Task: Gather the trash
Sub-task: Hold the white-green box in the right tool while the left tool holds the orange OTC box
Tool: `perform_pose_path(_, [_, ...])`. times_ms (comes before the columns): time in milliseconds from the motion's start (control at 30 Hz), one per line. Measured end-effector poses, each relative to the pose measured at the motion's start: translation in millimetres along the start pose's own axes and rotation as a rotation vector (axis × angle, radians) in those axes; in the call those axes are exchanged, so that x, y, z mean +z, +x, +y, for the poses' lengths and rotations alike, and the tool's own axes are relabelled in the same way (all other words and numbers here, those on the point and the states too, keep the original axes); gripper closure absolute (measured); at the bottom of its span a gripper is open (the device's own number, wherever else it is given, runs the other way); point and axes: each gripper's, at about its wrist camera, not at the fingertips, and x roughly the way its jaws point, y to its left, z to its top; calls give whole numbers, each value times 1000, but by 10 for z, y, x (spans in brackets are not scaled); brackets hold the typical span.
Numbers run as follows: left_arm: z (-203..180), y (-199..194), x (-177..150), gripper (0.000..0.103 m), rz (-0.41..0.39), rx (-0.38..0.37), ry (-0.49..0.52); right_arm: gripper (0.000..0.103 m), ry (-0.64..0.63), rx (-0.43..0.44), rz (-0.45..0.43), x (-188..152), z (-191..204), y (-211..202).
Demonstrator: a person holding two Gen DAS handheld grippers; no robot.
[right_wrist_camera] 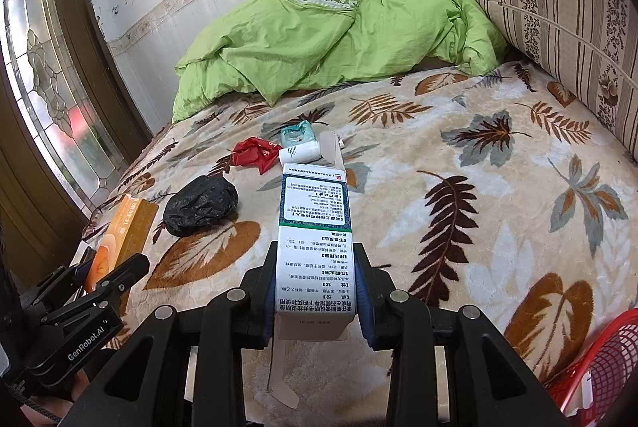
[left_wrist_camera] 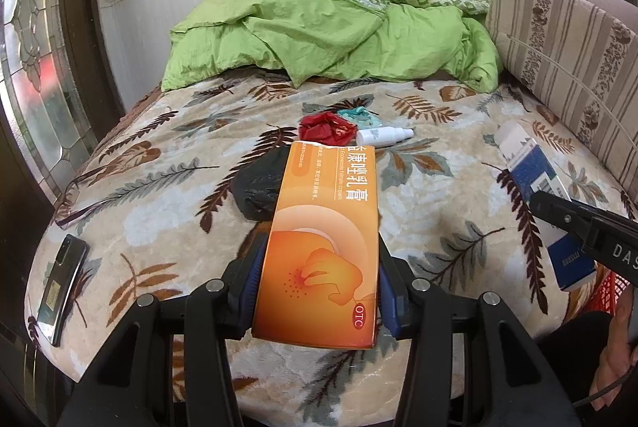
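Orange cardboard fills the left wrist view: an orange cream box (left_wrist_camera: 319, 247), marked OTC, sits lengthwise in the left gripper (left_wrist_camera: 319, 267), whose fingers (left_wrist_camera: 249, 277) are closed onto its two long sides near the rear end. The right gripper (right_wrist_camera: 315, 279) likewise pinches a white-and-green medicine box (right_wrist_camera: 313, 239) by its long sides, end flaps hanging open at both ends. Both boxes are held above the leaf-patterned blanket (right_wrist_camera: 498, 187) that covers the bed.

The step in hand looks like carrying these two boxes to the red mesh basket (right_wrist_camera: 598, 359), whose rim shows at the near right corner of the bed in the right wrist view. To do it well, bring each box fully over the basket opening before spreading the fingers, tip the long boxes end-down so they do not bridge the rim, and keep the grip light, since empty cartons crush and can slip.

More trash lies further up the blanket: a crumpled black plastic bag (right_wrist_camera: 201, 205), a red wrapper (right_wrist_camera: 255, 154), a teal packet (right_wrist_camera: 297, 134) and a small white bottle (right_wrist_camera: 299, 152), the last three close together. A phone (left_wrist_camera: 62, 287) lies near the bed's left edge, and a green quilt (left_wrist_camera: 319, 32) is heaped against the wall.
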Motion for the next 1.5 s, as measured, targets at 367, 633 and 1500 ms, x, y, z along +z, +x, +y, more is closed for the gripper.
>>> perform_pose_path(367, [155,7,13,56,-2,35,-29,68,0,-1,-1,-1,4,0])
perform_pose_path(633, [211,8,17,56,-4,46,-40,68,-1,-2,-2,-2,6,-1])
perform_pose_path(1500, [213,-4,22,56,-5,57,-40,68,-3,-3,-2,-6,10,-3])
